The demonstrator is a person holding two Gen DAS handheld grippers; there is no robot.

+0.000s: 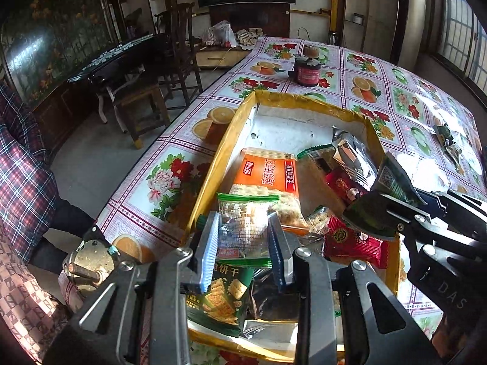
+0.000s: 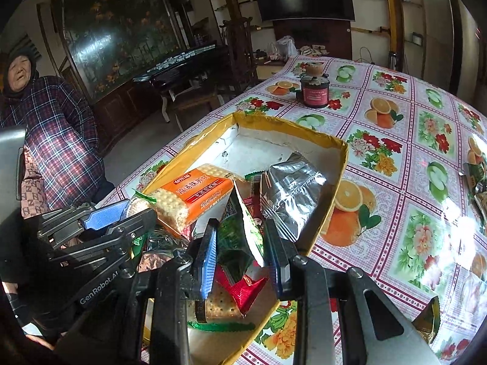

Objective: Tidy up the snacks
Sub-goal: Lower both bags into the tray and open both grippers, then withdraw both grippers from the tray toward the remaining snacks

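A yellow cardboard box (image 1: 237,115) (image 2: 339,176) with a white inside sits on the flowered tablecloth and holds several snack packets. My left gripper (image 1: 243,228) (image 2: 121,213) is shut on a clear, green-edged cracker packet (image 1: 243,213) over the box's near left part. My right gripper (image 2: 240,234) (image 1: 380,213) is shut on a dark green packet (image 2: 240,231) (image 1: 392,182) over the box's near right part. In the box lie an orange cracker pack (image 1: 264,173) (image 2: 194,194), a silver packet (image 2: 289,188), red packets (image 1: 353,243) and a green cracker bag (image 1: 219,298).
A dark jar (image 1: 307,70) (image 2: 315,91) stands on the table beyond the box. Loose packets (image 1: 447,140) (image 2: 429,319) lie on the cloth to the right. A person in a plaid coat (image 2: 61,140) sits left of the table edge, near a wooden chair (image 1: 143,103).
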